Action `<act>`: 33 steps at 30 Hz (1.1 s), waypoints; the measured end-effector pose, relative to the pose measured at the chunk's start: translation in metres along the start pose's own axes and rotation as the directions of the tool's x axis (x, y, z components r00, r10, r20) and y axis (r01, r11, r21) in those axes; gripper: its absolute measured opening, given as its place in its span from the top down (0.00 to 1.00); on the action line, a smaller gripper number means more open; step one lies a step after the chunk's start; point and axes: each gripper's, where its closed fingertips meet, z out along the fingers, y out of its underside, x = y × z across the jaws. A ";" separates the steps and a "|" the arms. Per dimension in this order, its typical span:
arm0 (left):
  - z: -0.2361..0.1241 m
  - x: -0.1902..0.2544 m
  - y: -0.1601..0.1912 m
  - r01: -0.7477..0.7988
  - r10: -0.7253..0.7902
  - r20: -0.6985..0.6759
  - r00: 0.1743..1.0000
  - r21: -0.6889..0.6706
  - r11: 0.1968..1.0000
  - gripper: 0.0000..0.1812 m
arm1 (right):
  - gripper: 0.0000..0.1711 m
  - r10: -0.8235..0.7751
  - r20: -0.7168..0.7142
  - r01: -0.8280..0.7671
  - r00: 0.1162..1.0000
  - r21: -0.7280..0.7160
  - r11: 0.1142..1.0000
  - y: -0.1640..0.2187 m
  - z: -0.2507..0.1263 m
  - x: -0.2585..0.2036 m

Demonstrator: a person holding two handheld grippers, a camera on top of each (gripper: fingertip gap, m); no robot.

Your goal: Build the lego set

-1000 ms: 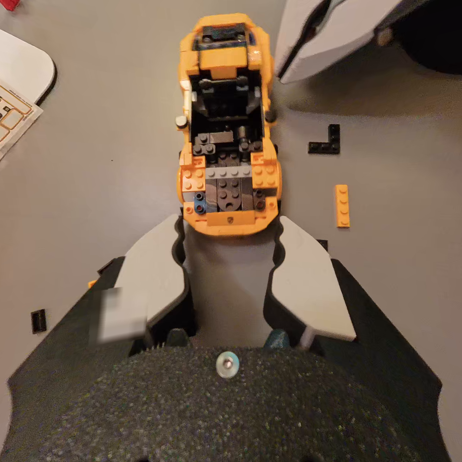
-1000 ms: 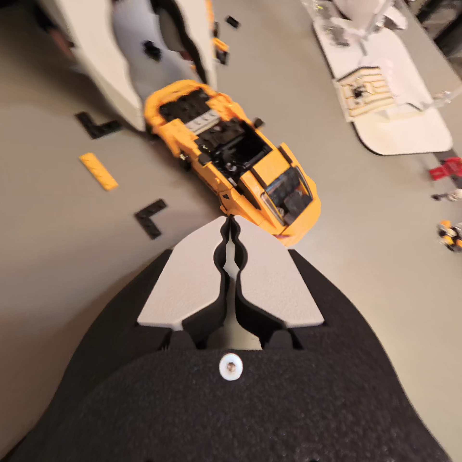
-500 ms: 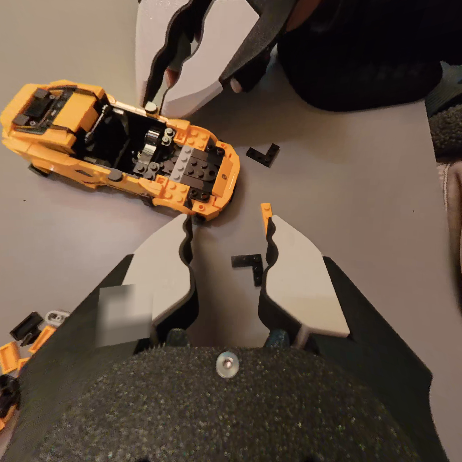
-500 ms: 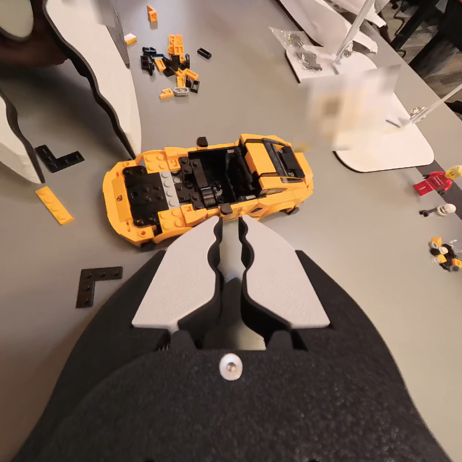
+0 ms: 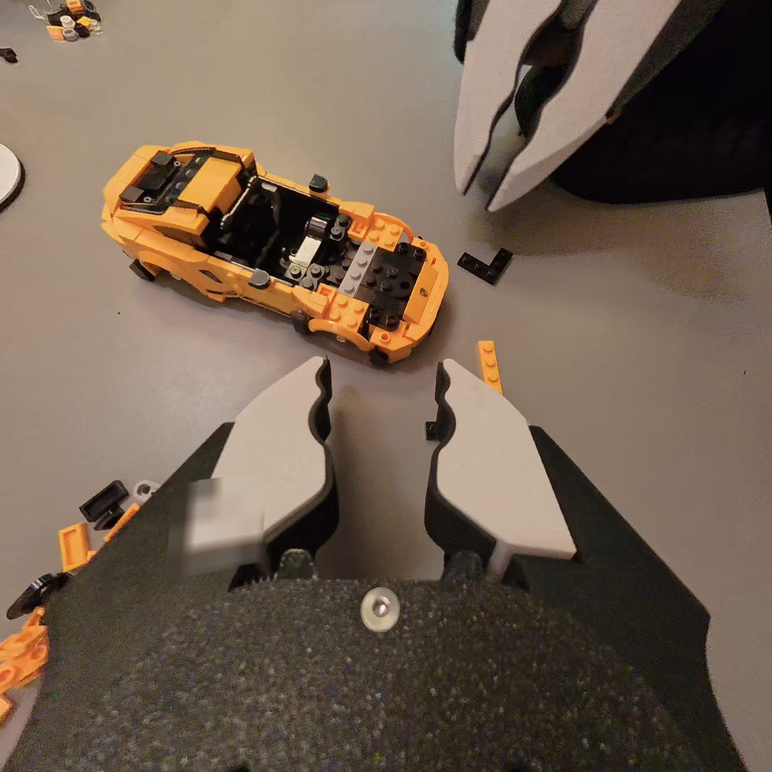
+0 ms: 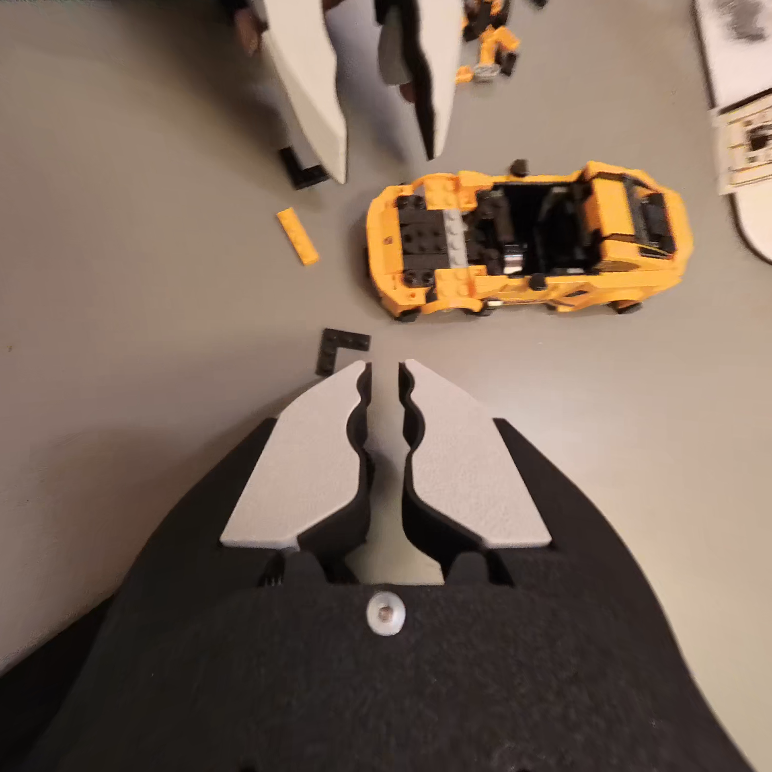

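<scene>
The orange Lego car (image 5: 271, 255) stands on the grey table, roof off and black studs showing on its hood; it also shows in the right wrist view (image 6: 526, 246). My left gripper (image 5: 382, 367) is open and empty, just short of the car's nose. An orange 1x4 plate (image 5: 488, 365) lies by its right fingertip, and a black L-shaped plate (image 5: 432, 430) is partly hidden behind that finger. My right gripper (image 6: 384, 367) is empty, its jaws only narrowly apart. A second black L-shaped plate (image 6: 340, 346) lies just ahead of it to the left.
Loose orange and black pieces (image 5: 96, 509) lie at the left gripper's left side. A small pile of pieces (image 5: 71, 25) lies far off. A white board with an instruction sheet (image 6: 747, 146) lies beyond the car's rear. The left gripper (image 6: 386, 167) hangs above the orange plate (image 6: 297, 236). The gap from one gripper's tips to the other's is roughly 10 cm.
The right gripper has pulled away from the car's side and swung left, toward the black L-shaped plate. The left gripper has drawn back from the car and stays open.
</scene>
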 end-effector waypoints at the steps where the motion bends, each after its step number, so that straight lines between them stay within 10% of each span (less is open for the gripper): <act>1: 0.000 0.000 0.000 -0.002 0.002 0.001 1.000 0.000 1.000 0.74 | 0.93 -0.015 0.015 0.015 1.000 -0.029 0.999 0.001 0.002 -0.005; 33: 0.007 0.042 0.004 -0.182 0.175 -0.131 0.976 -0.047 0.982 0.85 | 0.94 -0.104 0.163 0.105 0.981 0.000 0.994 -0.018 0.018 -0.052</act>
